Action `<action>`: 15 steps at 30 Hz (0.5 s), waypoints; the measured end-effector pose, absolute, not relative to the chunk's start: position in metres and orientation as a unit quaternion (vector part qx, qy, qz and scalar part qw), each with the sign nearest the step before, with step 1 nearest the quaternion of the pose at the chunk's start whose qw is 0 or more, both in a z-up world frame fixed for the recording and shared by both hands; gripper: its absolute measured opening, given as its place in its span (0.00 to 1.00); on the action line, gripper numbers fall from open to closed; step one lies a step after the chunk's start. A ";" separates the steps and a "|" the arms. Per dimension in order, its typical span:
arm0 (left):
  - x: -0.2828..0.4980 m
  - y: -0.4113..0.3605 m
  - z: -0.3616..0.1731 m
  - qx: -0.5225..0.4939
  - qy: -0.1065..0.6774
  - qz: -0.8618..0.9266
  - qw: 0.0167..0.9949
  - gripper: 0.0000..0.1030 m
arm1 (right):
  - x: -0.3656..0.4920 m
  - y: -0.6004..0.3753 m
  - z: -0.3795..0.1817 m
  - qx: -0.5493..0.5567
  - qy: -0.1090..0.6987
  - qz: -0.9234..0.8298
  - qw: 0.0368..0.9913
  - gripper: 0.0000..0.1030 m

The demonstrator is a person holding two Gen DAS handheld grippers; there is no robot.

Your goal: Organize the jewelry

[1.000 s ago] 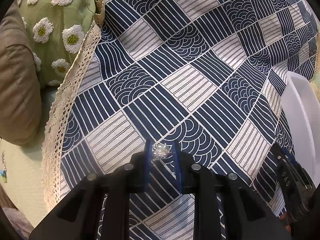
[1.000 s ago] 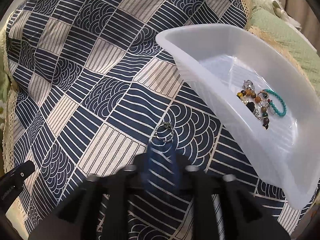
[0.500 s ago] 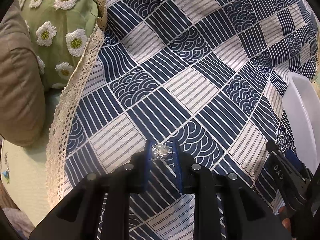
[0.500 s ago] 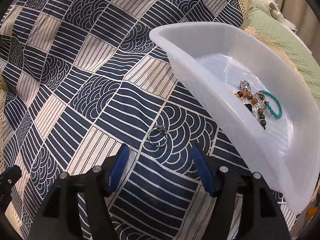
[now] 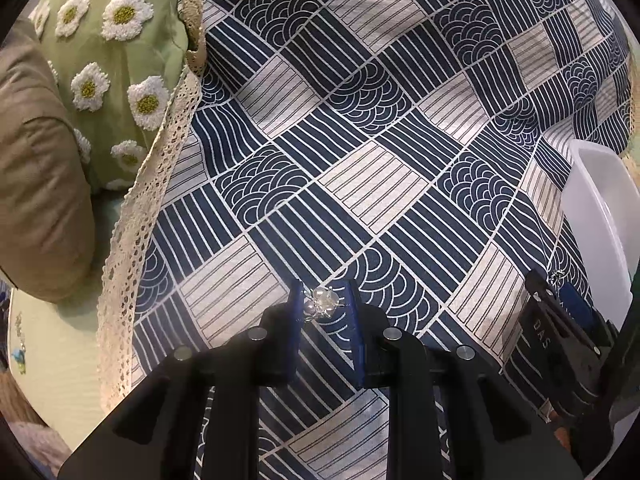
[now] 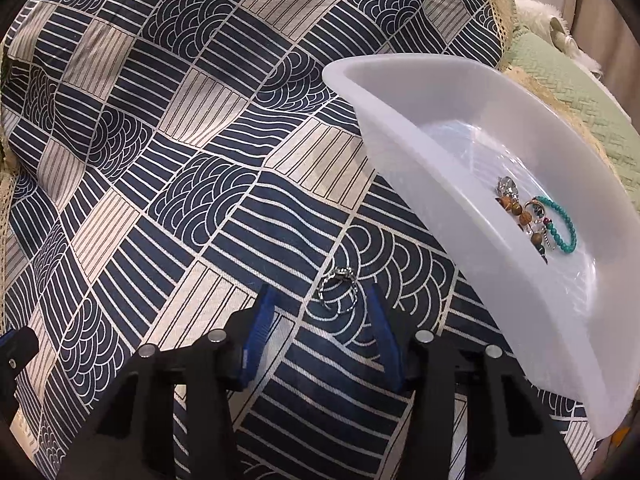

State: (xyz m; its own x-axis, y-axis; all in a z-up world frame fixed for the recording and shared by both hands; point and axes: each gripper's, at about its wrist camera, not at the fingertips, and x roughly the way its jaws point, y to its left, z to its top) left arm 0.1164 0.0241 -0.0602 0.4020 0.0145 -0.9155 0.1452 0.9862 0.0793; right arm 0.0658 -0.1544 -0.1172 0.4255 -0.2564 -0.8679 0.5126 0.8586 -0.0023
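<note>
My left gripper [image 5: 322, 300] is shut on a small silver piece with pearls [image 5: 322, 303], held just above the blue-and-white patterned cloth [image 5: 360, 140]. My right gripper [image 6: 320, 300] is open, its blue fingers on either side of a silver twisted ring [image 6: 339, 289] that lies on the cloth. A white plastic tray [image 6: 400, 128] stands to its right and holds a turquoise bead bracelet [image 6: 562, 224], brown beads and silver pieces. The right gripper also shows at the right edge of the left wrist view [image 5: 560, 312].
A green cushion with white daisies [image 5: 116, 60] and a brown cushion [image 5: 36, 184] lie left of the cloth's lace edge [image 5: 132, 216]. A small dangling trinket [image 5: 20, 344] lies at the far left. A green knitted blanket [image 6: 576, 92] lies behind the tray.
My right gripper has opened and closed in on the silver ring, which now lies between its fingers. My left gripper keeps hold of the pearl piece and has shifted slightly.
</note>
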 end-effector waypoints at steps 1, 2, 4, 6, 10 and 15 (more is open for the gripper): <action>0.116 0.024 -0.060 0.073 0.545 -0.040 0.834 0.19 | 0.066 -0.154 -0.117 0.131 0.483 -0.230 0.834 0.47; 0.116 0.024 -0.059 0.072 0.545 -0.042 0.835 0.19 | 0.066 -0.154 -0.117 0.130 0.483 -0.229 0.835 0.47; 0.116 0.024 -0.057 0.069 0.544 -0.044 0.835 0.19 | 0.066 -0.155 -0.117 0.134 0.479 -0.225 0.838 0.45; 0.116 0.025 -0.056 0.068 0.543 -0.045 0.836 0.20 | 0.065 -0.156 -0.115 0.138 0.476 -0.225 0.839 0.29; 0.115 0.024 -0.055 0.066 0.542 -0.047 0.837 0.19 | 0.066 -0.159 -0.115 0.146 0.474 -0.218 0.841 0.20; 0.115 0.025 -0.054 0.063 0.540 -0.048 0.838 0.20 | 0.066 -0.159 -0.115 0.146 0.471 -0.218 0.842 0.19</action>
